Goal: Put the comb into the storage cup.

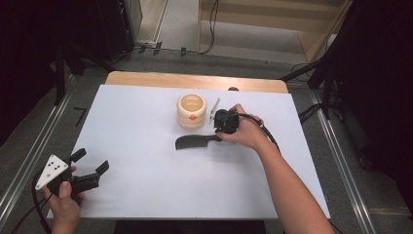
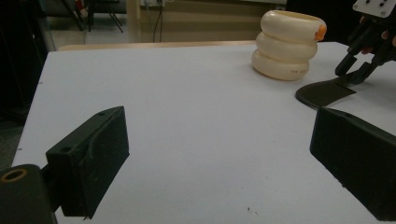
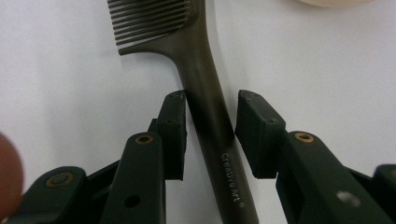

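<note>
Right now we have the comb (image 1: 195, 142) lying flat on the white surface (image 1: 146, 146), teeth end toward our left, handle toward our right hand (image 1: 248, 134). In the right gripper view the handle (image 3: 210, 130) runs up between the jaws of the right tool (image 3: 210, 135): the left pad looks to be touching or nearly touching it, while a thin gap shows at the other pad. So we read this tool as apart, straddling the handle but not yet clamped on it.

Just beyond the comb stands a cream ringed cup (image 1: 191, 111) with a small orange mark on it, near the comb but not touching it. A thin pale item lies just beside the cup, too small for us to name.

Our left tool (image 1: 90, 168) is well apart, at the near left corner of the surface, its jaws wide apart with nothing between them.

What could go wrong, as we judge it: the handle is slim and smooth and lies flat, so if we close off-centre, one pad may push it sideways and the comb may swivel out. A grip this far from the teeth could also let the heavier end droop on lifting. Any swing toward the cup might knock it.
</note>
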Demonstrator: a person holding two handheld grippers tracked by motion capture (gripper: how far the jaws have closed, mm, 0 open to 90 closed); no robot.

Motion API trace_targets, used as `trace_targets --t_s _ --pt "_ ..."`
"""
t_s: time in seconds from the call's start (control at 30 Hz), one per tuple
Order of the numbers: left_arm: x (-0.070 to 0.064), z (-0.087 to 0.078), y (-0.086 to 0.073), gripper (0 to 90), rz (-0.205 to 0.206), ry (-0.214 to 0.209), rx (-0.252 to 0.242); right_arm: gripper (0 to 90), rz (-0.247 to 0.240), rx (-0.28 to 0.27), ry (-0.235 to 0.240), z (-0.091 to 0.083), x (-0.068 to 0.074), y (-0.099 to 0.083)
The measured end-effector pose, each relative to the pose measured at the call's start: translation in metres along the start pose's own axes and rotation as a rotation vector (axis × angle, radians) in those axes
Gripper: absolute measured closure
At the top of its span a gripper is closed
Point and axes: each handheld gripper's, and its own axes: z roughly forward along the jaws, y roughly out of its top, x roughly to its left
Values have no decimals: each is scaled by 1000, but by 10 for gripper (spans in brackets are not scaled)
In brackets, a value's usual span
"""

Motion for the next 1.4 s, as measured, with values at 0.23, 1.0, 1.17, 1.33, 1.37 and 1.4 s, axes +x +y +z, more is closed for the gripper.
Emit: trace_targets --t_s 0.23,1.0,1.17,1.33,1.37,1.4 --pt "0 0 0 47 3 -1 3 636 6 11 40 5 -3 0" --pt "0 0 0 47 5 2 7 709 -63 -46 1 -5 8 2" --pt "0 0 0 47 5 2 7 709 -61 -93 -3 -10 11 1" --pt "0 0 0 47 5 2 8 709 -33 -166 10 -18 13 -5" --pt "0 0 0 46 5 2 8 709 -28 -183 11 -19 14 -6" --pt "0 1 0 47 5 1 6 709 -35 -214 10 -21 14 -8"
